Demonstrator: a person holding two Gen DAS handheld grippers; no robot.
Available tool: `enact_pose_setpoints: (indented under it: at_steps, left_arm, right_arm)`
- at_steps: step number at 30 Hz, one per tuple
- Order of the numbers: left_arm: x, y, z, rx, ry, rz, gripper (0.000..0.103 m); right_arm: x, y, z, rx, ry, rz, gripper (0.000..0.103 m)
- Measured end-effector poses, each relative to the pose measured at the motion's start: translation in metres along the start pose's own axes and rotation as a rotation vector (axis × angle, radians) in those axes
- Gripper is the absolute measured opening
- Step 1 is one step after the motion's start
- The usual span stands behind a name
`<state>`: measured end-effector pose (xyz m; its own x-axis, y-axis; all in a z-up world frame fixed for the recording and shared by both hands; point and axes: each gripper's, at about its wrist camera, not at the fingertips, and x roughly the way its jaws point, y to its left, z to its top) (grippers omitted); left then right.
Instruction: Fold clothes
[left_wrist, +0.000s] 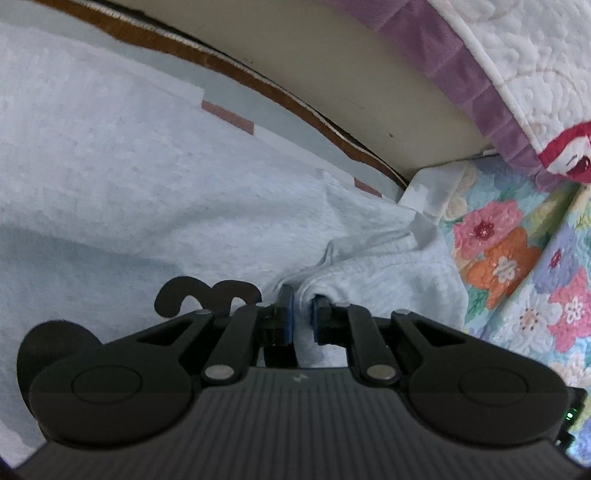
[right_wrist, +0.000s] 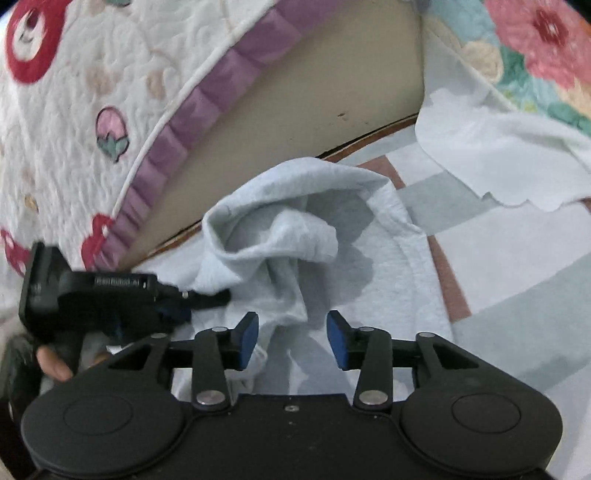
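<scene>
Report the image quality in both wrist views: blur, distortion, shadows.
Left wrist view: strong fisheye bending of the brown edge; pale garment looks blocky, soft; left gripper sharp. Right wrist view: same curvature; other gripper at left motion-blurred; right gripper sharp, soft shadows in the garment's folds.

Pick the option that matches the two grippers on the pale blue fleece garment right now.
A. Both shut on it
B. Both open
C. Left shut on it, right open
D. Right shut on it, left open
C: the left gripper pinches a fold of the pale blue fleece garment between its blue pads, while the right gripper has its jaws spread apart over the cloth.
</scene>
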<state>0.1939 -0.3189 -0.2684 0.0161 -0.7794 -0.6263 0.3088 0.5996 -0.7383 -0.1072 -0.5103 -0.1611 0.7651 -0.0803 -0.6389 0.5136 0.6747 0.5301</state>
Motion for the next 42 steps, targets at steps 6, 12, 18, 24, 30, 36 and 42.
enact_pose_setpoints:
  at_steps: [6, 12, 18, 24, 30, 36, 42]
  left_arm:
    - [-0.007, -0.012, -0.004, 0.05, -0.026, 0.032, 0.011]
    - [-0.03, -0.054, -0.01, 0.243, -0.085, -0.002, 0.036]
    - [-0.029, -0.08, -0.022, 0.425, -0.116, 0.138, 0.036]
    - [-0.003, -0.071, -0.036, 0.498, -0.021, 0.273, 0.039]
    - [-0.012, -0.063, -0.029, 0.45, -0.032, 0.262, 0.041]
    - [-0.016, -0.054, -0.019, 0.382, -0.032, 0.26, 0.041]
    - [-0.039, -0.069, -0.021, 0.412, -0.041, 0.293, 0.046]
  right_arm:
    - [0.041, 0.006, 0.007, -0.007, 0.034, 0.069, 0.008]
    - [-0.023, 0.032, 0.014, -0.083, -0.136, -0.026, 0.007]
    - [-0.111, 0.032, 0.001, -0.252, -0.209, -0.439, 0.007]
    - [-0.104, -0.023, -0.023, -0.212, -0.055, -0.627, 0.007]
    - [-0.09, -0.052, -0.023, -0.123, 0.036, -0.75, 0.008]
    - [-0.119, -0.046, 0.009, -0.141, -0.099, -0.823, 0.037]
    - [-0.127, -0.039, 0.012, 0.039, -0.032, -0.551, 0.051]
